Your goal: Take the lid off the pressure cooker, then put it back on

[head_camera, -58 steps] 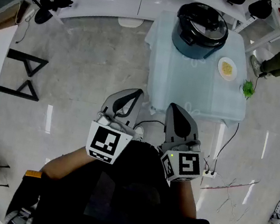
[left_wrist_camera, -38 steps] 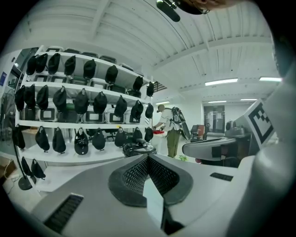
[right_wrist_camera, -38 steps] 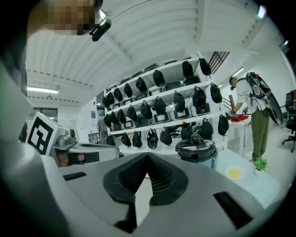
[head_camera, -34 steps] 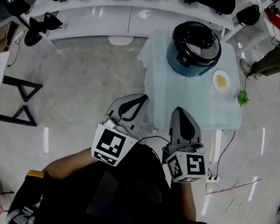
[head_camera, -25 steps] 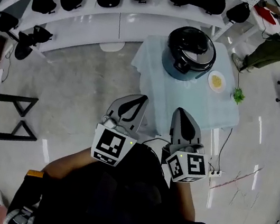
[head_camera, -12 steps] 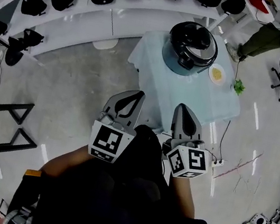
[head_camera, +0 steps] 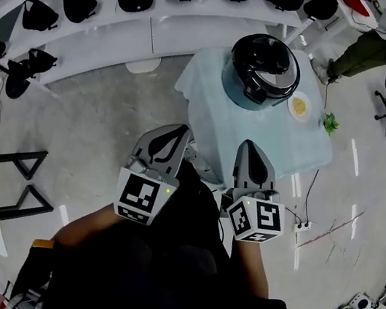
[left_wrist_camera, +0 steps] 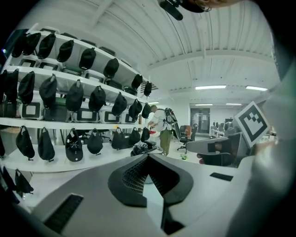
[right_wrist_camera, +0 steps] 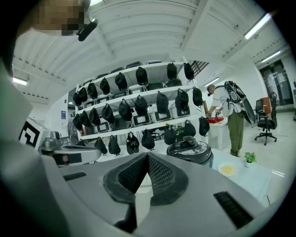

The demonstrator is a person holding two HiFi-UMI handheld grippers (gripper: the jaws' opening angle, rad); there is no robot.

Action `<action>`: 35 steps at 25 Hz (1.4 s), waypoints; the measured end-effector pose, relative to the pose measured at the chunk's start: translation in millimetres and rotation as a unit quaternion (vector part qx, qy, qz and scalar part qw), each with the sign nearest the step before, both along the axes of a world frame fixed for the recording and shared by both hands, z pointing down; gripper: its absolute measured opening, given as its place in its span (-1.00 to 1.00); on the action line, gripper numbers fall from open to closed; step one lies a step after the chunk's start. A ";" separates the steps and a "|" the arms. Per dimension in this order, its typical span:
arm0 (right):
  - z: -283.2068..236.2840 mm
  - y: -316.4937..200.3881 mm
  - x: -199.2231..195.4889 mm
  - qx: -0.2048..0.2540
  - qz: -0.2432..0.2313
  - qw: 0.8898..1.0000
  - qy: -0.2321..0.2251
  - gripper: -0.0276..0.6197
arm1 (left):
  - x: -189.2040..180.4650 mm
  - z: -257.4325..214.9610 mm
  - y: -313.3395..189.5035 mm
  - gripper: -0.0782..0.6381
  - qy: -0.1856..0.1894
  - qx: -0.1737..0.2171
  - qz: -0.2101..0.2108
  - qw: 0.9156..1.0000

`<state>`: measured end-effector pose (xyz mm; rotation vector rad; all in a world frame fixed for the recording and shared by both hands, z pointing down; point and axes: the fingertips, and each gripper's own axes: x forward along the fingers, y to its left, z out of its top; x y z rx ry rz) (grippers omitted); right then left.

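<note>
One cooker [head_camera: 260, 77] stands on the desk [head_camera: 254, 142], its one lid [head_camera: 265, 58] on, beside one plate [head_camera: 300, 107] and one plant [head_camera: 329, 123]. Left gripper [head_camera: 182, 129] and right gripper [head_camera: 248, 144] hover short of the desk, fingers [right_wrist_camera: 159, 175] clenched, empty.

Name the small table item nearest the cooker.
The round white plate of yellow food, right beside the black pressure cooker; the small green plant stands farther out.

The lid [head_camera: 264, 59] looks glossy black, the tablecloth [head_camera: 255, 135] matt and pale, the floor [head_camera: 102, 126] polished.
</note>
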<state>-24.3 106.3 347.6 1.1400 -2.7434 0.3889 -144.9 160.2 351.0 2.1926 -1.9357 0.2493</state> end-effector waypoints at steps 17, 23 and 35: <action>33.6 -166.3 -31.3 -0.023 0.055 0.998 0.031 -0.86 | -45.4 22.0 -162.9 -0.76 -0.016 -0.031 0.033 0.999; 22.2 -224.4 -28.8 0.011 0.075 0.996 0.052 -0.85 | -46.7 20.8 -219.2 -0.76 -0.009 -0.039 0.053 0.998; 26.7 -306.1 -29.8 0.033 0.086 0.993 0.073 -0.47 | -45.6 29.1 -299.5 -0.76 -0.036 -0.075 0.081 0.993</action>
